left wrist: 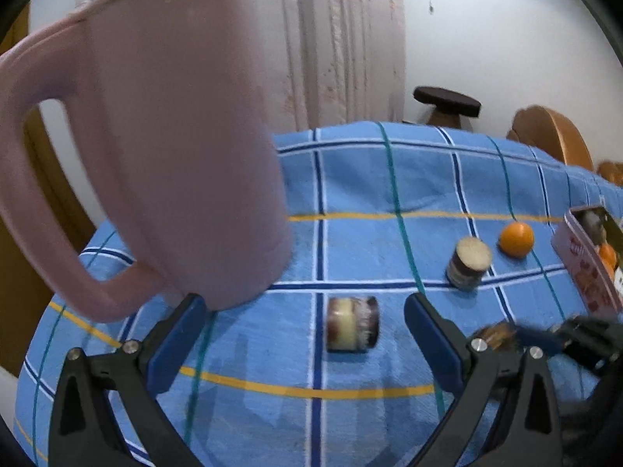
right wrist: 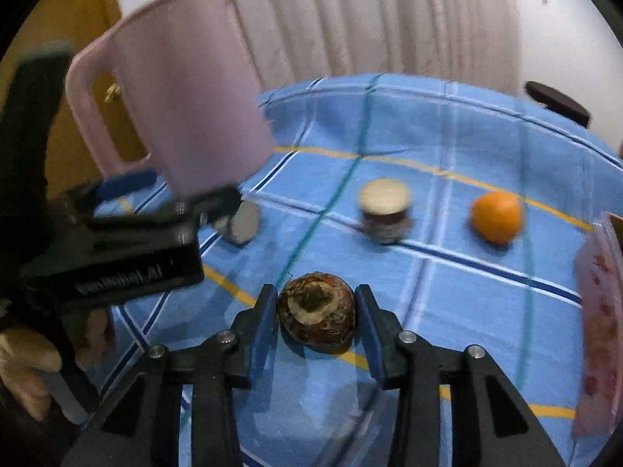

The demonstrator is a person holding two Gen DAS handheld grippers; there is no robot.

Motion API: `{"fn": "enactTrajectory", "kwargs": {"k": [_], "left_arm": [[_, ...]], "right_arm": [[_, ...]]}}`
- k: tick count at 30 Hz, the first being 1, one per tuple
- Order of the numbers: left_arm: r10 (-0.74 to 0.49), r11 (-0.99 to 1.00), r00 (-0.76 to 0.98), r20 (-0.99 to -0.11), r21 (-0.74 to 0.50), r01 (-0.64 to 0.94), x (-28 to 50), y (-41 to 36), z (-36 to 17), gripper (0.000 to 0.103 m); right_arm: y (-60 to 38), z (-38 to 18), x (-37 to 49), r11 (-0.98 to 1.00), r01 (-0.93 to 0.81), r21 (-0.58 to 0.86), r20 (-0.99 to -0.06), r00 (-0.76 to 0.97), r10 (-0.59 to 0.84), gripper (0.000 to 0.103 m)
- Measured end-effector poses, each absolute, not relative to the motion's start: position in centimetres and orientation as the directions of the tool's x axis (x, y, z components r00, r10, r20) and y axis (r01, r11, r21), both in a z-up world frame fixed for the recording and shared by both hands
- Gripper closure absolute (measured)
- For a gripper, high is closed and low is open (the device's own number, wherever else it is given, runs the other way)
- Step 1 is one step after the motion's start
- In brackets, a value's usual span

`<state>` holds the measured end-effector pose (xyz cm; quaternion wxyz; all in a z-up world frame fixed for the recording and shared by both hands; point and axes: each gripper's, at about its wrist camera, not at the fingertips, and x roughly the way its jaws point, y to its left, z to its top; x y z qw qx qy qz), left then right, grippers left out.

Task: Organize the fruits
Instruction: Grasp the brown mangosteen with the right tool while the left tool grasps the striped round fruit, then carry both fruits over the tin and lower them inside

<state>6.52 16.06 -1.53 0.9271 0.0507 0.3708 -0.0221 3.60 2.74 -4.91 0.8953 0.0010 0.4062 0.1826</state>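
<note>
Left wrist view: left tongs (left wrist: 307,311) spread wide, nothing between the blue pads. A small jar on its side (left wrist: 352,323) lies just ahead of them on the blue plaid tabletop (left wrist: 389,179). Pink pitcher (left wrist: 155,136) fills 10 o'clock, blurred. An upright jar (left wrist: 469,262) stands at 2 o'clock, with an orange (left wrist: 516,239) just beside it further right. Pink tin (left wrist: 584,264) at 3 o'clock, open, with orange fruit visible inside. The right tongs enter at 4 o'clock, blurred.

Right wrist view: right tongs (right wrist: 317,319) closed on a brown, mottled round fruit (right wrist: 317,321), one pad against each side, the fruit low over the cloth; contact with the tabletop cannot be told. Orange (right wrist: 497,216) at 1 o'clock, well apart from it. Pink tin (right wrist: 599,330) at 3 o'clock, edge only.

Judgement: the step in hand is carrying the brown fruit to the tin.
- Keep the squeeze even; a round skin can roll out of flat pads.
- Lift clear of the cloth before swinging to 3 o'clock.
- Release low inside the tin, over a free spot.
- Hold the left tongs away from the pitcher and lying jar.
</note>
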Motion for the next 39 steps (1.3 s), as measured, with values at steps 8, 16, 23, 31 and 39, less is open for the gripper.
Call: {"fn": "enactTrajectory", "kwargs": {"k": [8, 16, 23, 31, 39], "left_arm": [[-0.029, 0.986, 0.655, -0.755, 0.085, 0.141, 8.5, 14.2, -4.0, 0.032], [-0.113, 0.987, 0.621, -0.776, -0.013, 0.163, 9.4, 14.8, -4.3, 0.071], [-0.066, 0.993, 0.748, -0.661, 0.03, 0.114, 7.0, 14.7, -2.5, 0.071], [-0.101, 0.995, 0.846, -0.524, -0.046, 0.09, 4.4, 12.9, -0.4, 0.071], [-0.165, 0.986, 0.834, -0.527, -0.085, 0.141, 2.6, 8.5, -0.1, 0.071]], "right_arm": [[-1.4, -3.2, -0.3, 0.959, -0.275, 0.072, -0.655, 0.712, 0.253, 0.06], [-2.7, -3.2, 0.2, 0.958, -0.258, 0.127, -0.657, 0.701, 0.276, 0.06], [-3.9, -2.0, -0.8, 0.954, -0.255, 0.157, -0.591, 0.75, 0.298, 0.06], [-6.2, 0.0, -2.3, 0.967, -0.216, 0.135, -0.509, 0.822, 0.255, 0.06], [-9.5, 0.6, -2.8, 0.976, -0.177, 0.122, -0.495, 0.842, 0.215, 0.06]]}}
